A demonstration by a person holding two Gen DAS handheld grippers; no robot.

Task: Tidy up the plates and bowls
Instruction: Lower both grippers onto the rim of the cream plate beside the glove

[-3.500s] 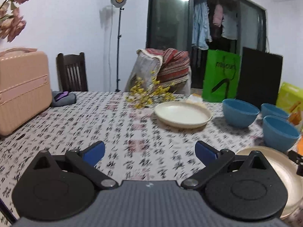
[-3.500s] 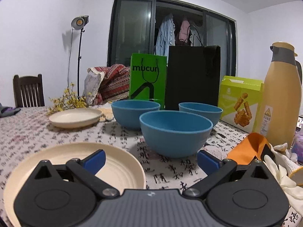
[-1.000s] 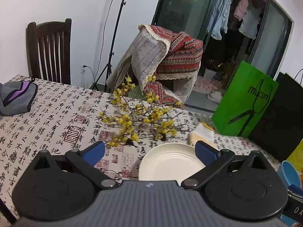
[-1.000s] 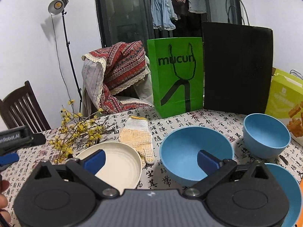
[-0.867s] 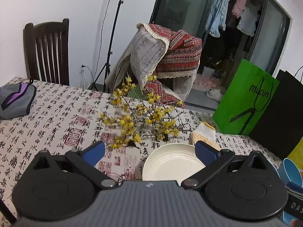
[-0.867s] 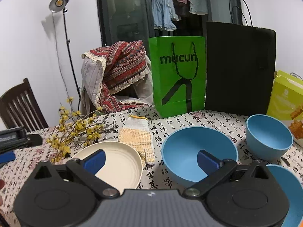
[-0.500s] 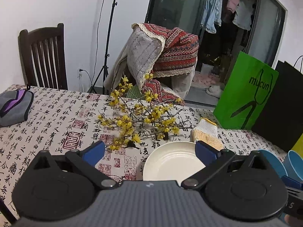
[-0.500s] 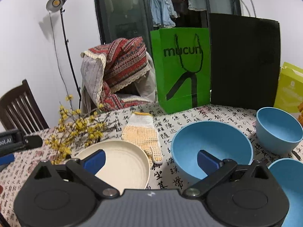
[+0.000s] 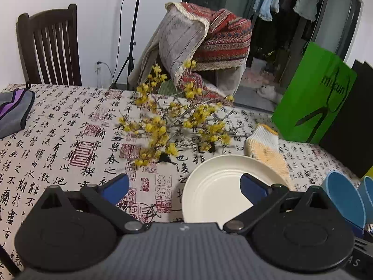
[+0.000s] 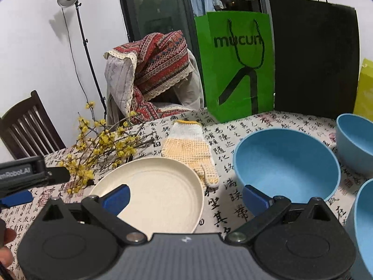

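A cream plate (image 9: 214,186) (image 10: 160,191) lies on the patterned tablecloth. My left gripper (image 9: 184,187) is open above the plate's left rim, its right fingertip over the plate. My right gripper (image 10: 186,197) is open too, spanning the plate's right rim and the cloth beside a large blue bowl (image 10: 284,163). Two more blue bowls (image 10: 356,140) (image 10: 363,224) sit at the right. The blue bowls (image 9: 345,198) also show at the right edge of the left wrist view. The left gripper's tip (image 10: 28,175) shows at the left of the right wrist view.
Yellow flower twigs (image 9: 177,126) lie just behind the plate and a knit glove (image 10: 191,149) beside it. A green paper bag (image 10: 235,65) and a black bag (image 10: 314,56) stand at the table's back. A grey pouch (image 9: 14,112) lies far left. Chairs stand behind the table.
Both grippers have moved forward over the table and closed in on the far cream plate, which now lies under their fingers. Their jaws have stayed open.
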